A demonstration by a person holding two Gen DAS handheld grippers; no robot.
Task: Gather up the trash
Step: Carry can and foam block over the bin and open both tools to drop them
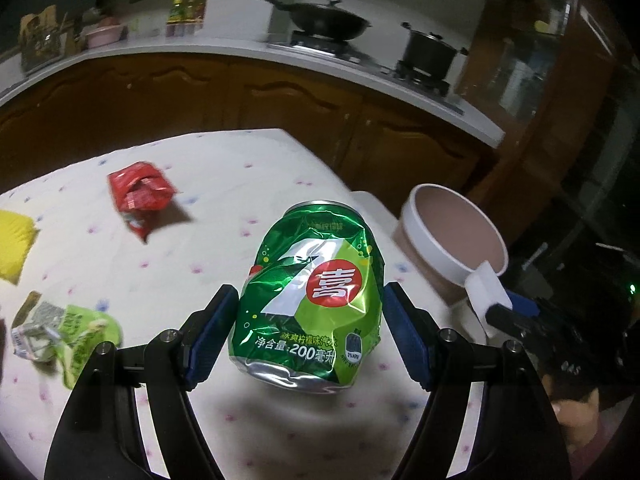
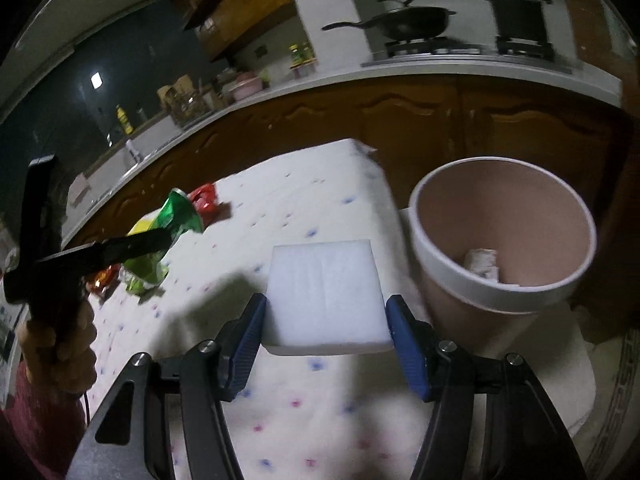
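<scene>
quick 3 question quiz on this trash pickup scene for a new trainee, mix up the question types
1. True or false: the left gripper is shut on the crushed green can.
2. Multiple choice: what does the right gripper hold? A) a red wrapper B) a white foam block C) a yellow bag
3. Short answer: what already lies in the pink bin?

Key
1. True: the can sits clamped between both blue pads, lifted off the table.
2. B: the white foam block is gripped between the pads; the red wrapper lies on the table.
3. A crumpled white piece on the bottom; what it is cannot be told.
</scene>
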